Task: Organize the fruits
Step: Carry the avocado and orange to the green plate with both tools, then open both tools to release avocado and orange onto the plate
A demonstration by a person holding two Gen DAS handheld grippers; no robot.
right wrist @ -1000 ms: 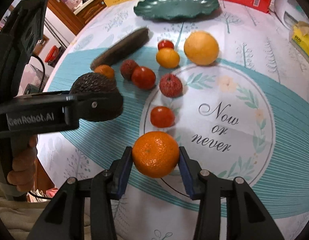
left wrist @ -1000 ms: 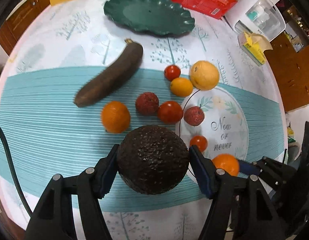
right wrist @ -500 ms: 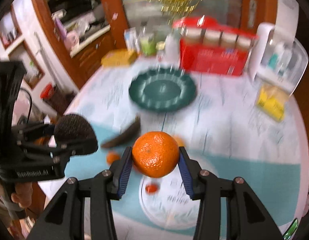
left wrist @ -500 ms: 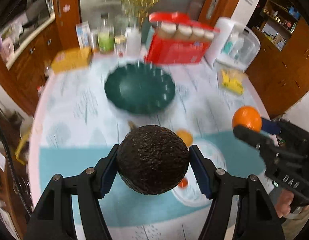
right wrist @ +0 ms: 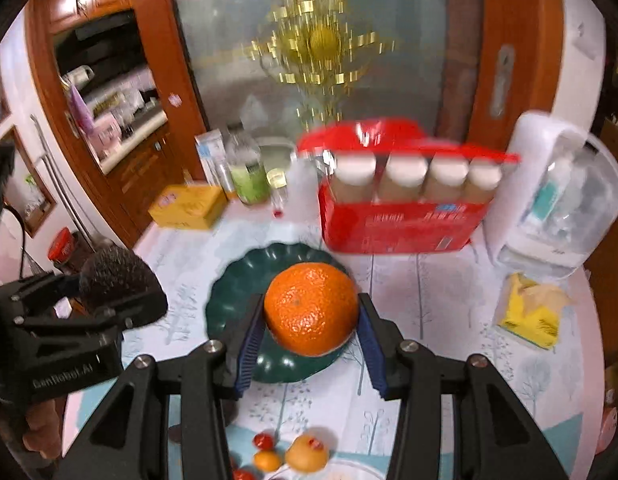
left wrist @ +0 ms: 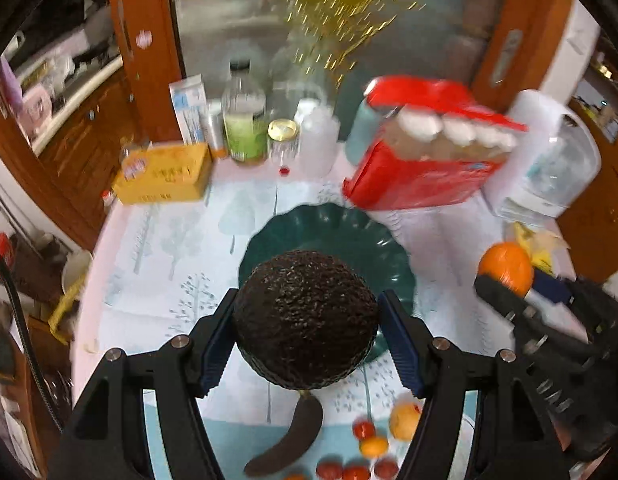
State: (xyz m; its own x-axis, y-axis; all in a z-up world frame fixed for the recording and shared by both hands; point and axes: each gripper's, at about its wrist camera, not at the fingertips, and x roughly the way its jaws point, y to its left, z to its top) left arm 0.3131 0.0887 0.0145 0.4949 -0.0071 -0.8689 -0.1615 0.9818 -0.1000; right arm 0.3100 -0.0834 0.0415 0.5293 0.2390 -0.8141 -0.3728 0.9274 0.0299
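My left gripper (left wrist: 307, 338) is shut on a dark bumpy avocado (left wrist: 305, 320), held in the air in front of the dark green scalloped plate (left wrist: 349, 236). My right gripper (right wrist: 311, 330) is shut on an orange (right wrist: 311, 308), held above the same plate (right wrist: 233, 300). The orange also shows at the right of the left wrist view (left wrist: 507, 268), and the avocado at the left of the right wrist view (right wrist: 117, 272). Below lie a dark long fruit (left wrist: 289, 440), small red and orange fruits (left wrist: 365, 430) and a larger yellow-orange one (right wrist: 307, 454).
Behind the plate stand a red pack of bottles (right wrist: 401, 216), a yellow box (right wrist: 187, 206), jars and bottles (right wrist: 249, 176), a white appliance with a clear lid (right wrist: 565, 200) and a yellow packet (right wrist: 529, 316). The round table (right wrist: 429, 380) has a patterned cloth.
Both grippers have lifted their fruit off the table and carried it up and forward toward the green plate, which now lies close behind both fruits.
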